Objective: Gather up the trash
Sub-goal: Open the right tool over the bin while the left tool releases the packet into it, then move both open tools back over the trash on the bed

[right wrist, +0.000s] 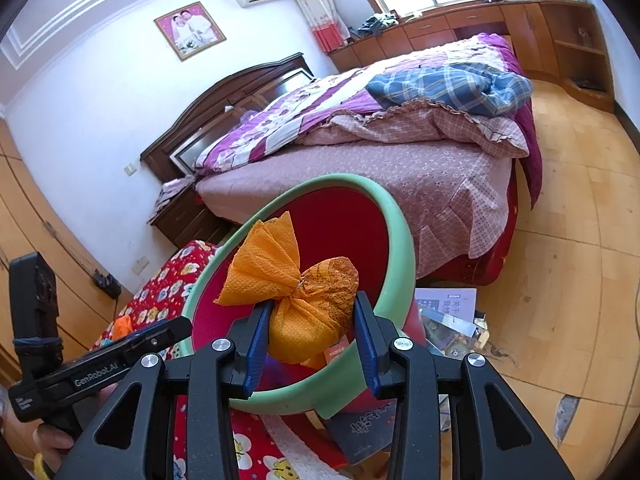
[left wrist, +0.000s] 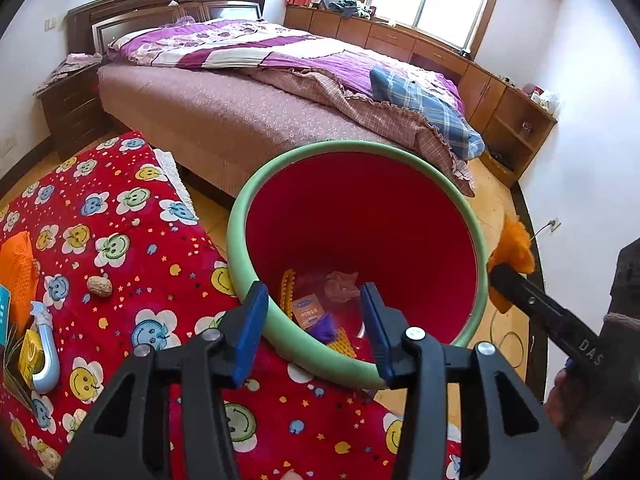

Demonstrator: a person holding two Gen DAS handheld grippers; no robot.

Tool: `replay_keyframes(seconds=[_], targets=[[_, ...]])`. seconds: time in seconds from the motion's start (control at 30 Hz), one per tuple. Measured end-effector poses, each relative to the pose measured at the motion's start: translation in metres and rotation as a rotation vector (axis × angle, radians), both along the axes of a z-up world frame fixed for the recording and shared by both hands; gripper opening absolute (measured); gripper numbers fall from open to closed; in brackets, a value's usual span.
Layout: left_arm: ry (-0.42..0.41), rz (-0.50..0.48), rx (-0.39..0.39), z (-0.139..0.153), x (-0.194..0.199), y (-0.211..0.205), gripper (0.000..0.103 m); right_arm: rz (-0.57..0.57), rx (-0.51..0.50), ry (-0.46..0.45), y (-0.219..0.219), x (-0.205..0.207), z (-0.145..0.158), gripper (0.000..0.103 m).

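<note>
A bin with a green rim and a red inside stands at the edge of the red smiley-print cloth. At its bottom lie a crumpled pink paper, an orange card and yellow mesh scraps. My left gripper hangs open over the bin's near rim, with nothing between its blue pads. My right gripper is shut on a tied orange cloth bundle, held just over the bin's rim. The same bundle shows at the bin's right edge in the left wrist view.
On the cloth lie a peanut, an orange mesh piece, a small yellow box and a pale blue hook-shaped item. A bed stands behind the bin. Booklets lie on the wooden floor beside it.
</note>
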State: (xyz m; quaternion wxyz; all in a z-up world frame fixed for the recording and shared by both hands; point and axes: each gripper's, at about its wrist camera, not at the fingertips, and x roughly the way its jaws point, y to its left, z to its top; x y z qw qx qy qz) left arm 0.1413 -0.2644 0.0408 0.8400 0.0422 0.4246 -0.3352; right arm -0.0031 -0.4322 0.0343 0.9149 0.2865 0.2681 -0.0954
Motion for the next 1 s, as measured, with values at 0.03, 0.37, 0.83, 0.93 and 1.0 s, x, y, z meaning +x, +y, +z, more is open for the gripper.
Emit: replay_keyframes(seconds=[0.03,0.37,0.83,0.93,1.0], targets=[[0.002,0.001,-0.002,0.0,-0.001,0.001,0.048,0.001,-0.002,0.004,0.0,0.001,-0.001,0.044],[-0.004,0.057,-0.014,0.007,-0.008,0.027,0.048,0.038,0.023,0.013,0.004,0.009,-0.003,0.058],[-0.017,0.206,-0.031,0.017,-0.007,0.095,0.048,0.064,-0.005,0.006,0.022,0.008,0.007,0.065],[-0.021,0.244,-0.029,0.018,-0.005,0.111,0.048,0.073,-0.013,0.002,0.027,0.008,0.011,0.065],[-0.023,0.274,-0.032,0.019,-0.003,0.125,0.048,0.078,-0.016,0.0,0.031,0.008,0.012,0.065]])
